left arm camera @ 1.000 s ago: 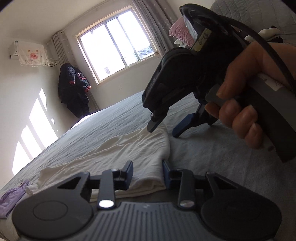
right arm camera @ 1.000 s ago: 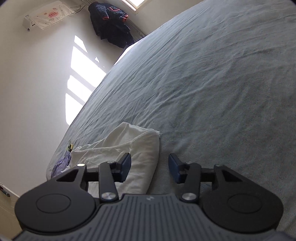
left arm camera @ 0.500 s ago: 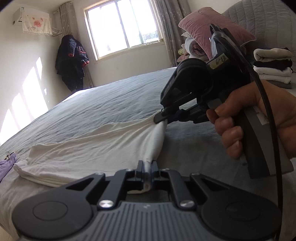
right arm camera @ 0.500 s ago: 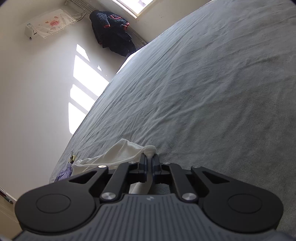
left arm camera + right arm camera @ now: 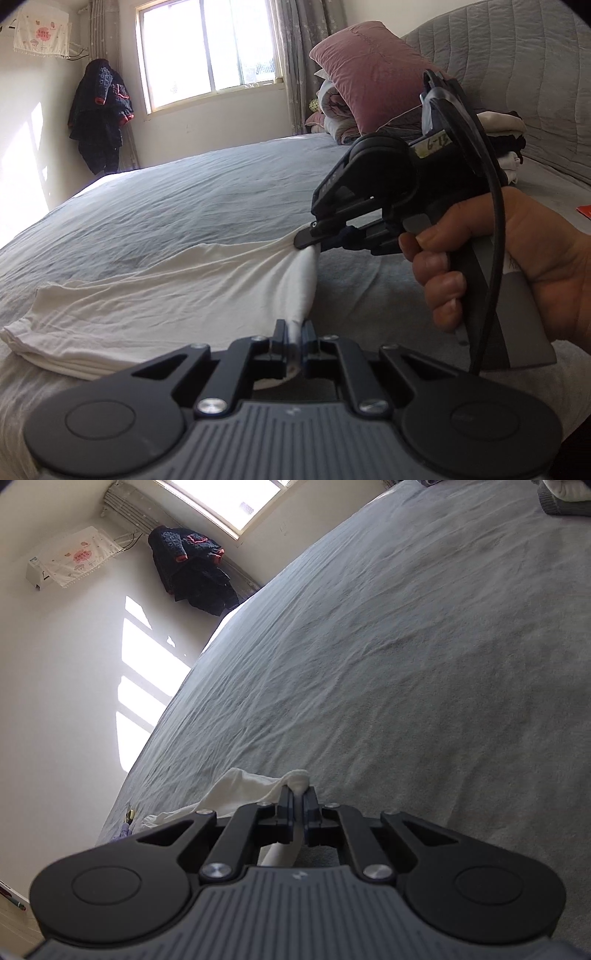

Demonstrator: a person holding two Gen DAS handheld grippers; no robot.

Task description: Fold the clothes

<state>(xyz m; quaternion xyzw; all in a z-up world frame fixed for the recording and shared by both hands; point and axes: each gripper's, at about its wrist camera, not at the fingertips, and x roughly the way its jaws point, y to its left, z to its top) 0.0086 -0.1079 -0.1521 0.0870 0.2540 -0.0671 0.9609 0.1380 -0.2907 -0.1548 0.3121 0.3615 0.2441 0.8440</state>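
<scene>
- Since both grippers are clamped on the same edge of the white garment (image 5: pixel 166 295), the near-right side of it is pulled into a taut ridge between them, which looks like the setup for carrying that edge over as one straight line.
- Left gripper (image 5: pixel 293 334) is at the near end: jaws closed down on a pinch of white fabric, with just the cloth thickness between the pads.
- Right gripper (image 5: pixel 306 242) sits farther up the same edge, held by the person's right hand (image 5: pixel 517 266). Its jaws are also squeezed onto a bunched bit of the cloth (its own wrist view shows the white tuft poking out past the fingertips (image 5: pixel 298 797)).
- The garment itself lies on the grey bed (image 5: pixel 184 206), spread out to the left of the grippers. It looks already doubled over, since the left end shows stacked layers.
- My guess on why two grip points: one pinch would let the edge sag and the fold go crooked, while two keep it straight.
- Next move probably needs both hands travelling together, toward the left end, so the ridge doesn't twist.
- Folded stack (image 5: pixel 502 144) by the headboard on the far right is likely where finished pieces go, next to the pink pillow (image 5: pixel 369 70).
</scene>
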